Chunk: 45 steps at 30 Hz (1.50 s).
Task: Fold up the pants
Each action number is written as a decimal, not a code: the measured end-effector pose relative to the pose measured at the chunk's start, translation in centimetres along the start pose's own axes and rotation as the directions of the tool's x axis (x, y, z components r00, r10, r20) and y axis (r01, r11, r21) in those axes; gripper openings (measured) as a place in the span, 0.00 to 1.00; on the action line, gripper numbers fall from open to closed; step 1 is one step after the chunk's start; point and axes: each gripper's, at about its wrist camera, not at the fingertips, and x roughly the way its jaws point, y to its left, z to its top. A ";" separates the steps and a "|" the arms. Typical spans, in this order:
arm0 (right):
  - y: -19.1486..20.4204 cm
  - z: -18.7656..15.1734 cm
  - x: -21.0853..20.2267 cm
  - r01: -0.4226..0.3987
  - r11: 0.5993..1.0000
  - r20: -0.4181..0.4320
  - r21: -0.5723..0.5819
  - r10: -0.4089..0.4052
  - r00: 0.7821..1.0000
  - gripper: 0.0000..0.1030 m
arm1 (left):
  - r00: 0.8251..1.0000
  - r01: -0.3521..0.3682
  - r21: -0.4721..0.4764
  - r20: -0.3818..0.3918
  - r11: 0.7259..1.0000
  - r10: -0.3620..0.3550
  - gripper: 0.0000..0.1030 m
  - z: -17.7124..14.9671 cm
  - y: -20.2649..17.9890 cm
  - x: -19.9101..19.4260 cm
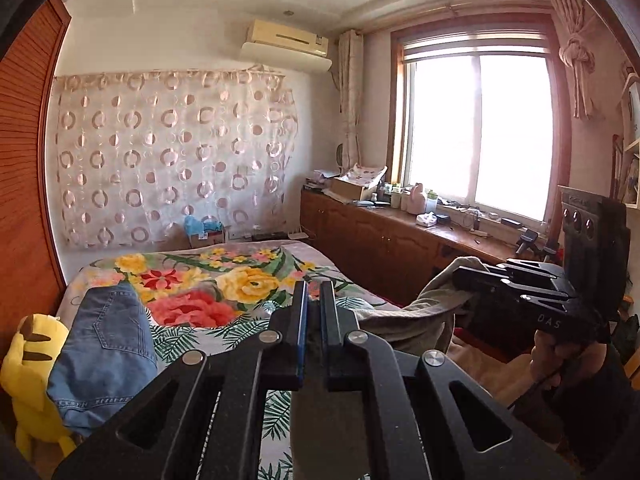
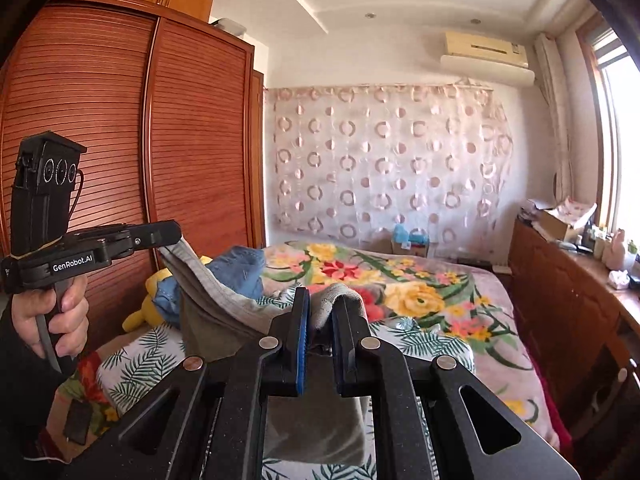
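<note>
Both grippers clamp the grey pants, raised over the bed

Left gripper point(image 1: 314, 292) pinches grey pants point(image 2: 224, 300) tight; right gripper point(image 2: 320, 304) bites cloth too, at three o'clock. Beyond, at ten o'clock, jeans point(image 1: 108, 344) lie on the floral bed point(image 1: 240, 280); a cardboard box point(image 1: 354, 187) sits open on the far counter, contents unclear.

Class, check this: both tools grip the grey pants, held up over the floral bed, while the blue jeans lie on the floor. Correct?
Not quite. The blue jeans lie on the floral bed, beside the yellow plush toy, as the left wrist view shows. Both tools, left and right, do grip the grey pants.
</note>
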 end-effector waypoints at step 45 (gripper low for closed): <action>1.5 -3.0 13.5 -0.049 0.998 -0.386 0.044 0.063 0.920 0.09 | 0.948 -0.085 -0.047 -0.312 0.995 0.066 0.06 -13.5 3.5 3.5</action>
